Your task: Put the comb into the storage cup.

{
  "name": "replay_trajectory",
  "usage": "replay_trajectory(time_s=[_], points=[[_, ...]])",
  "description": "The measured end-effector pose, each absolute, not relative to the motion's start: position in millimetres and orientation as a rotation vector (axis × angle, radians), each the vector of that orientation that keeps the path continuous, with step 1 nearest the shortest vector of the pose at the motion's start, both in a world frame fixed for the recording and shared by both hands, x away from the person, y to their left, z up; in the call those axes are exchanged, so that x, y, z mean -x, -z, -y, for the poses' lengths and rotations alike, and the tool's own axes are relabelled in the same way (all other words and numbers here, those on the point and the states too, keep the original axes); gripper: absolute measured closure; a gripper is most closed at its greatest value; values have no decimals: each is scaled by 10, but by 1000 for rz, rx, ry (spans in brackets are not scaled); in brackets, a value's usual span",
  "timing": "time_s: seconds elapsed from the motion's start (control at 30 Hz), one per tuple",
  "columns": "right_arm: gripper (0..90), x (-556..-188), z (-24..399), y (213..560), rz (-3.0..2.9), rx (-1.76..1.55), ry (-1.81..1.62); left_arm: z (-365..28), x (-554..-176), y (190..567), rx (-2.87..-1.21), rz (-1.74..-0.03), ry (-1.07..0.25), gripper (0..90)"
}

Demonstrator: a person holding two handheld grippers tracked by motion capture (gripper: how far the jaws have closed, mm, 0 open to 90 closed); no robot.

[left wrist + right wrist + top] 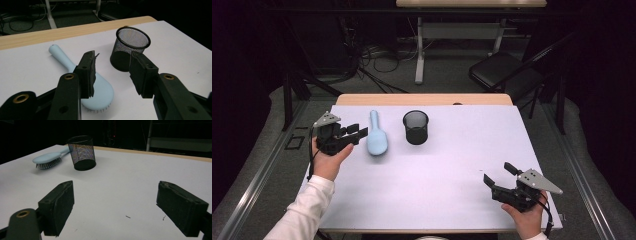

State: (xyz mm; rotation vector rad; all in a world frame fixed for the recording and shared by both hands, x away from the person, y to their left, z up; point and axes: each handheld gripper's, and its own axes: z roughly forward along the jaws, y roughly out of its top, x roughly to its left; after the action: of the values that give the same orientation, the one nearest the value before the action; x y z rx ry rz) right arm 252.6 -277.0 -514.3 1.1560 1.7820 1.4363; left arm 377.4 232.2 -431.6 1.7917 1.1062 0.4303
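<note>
While we look from the high view, our left gripper (357, 132) hovers just beside the blue hairbrush (376, 135), which lies bristles-down left of the mesh cup (416, 127) on the counter (442, 180). Left gripper view: jaws partly open, empty (lined up for a grasp, we judge). Right gripper view: right gripper (115, 207) wide, empty, parked clear.

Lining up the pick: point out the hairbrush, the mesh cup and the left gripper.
hairbrush (377, 142), high view, on the back of its head.
mesh cup (416, 131), high view, on its side wall.
left gripper (361, 132), high view, between its fingertips.
</note>
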Motion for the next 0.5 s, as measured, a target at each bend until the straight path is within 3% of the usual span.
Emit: replay_trajectory(time_s=[0.5], points=[[144,-2544,2768,5150,-1786,-1160,-1445,-2096,-4087,4177,-1864,-1147,-491,623]])
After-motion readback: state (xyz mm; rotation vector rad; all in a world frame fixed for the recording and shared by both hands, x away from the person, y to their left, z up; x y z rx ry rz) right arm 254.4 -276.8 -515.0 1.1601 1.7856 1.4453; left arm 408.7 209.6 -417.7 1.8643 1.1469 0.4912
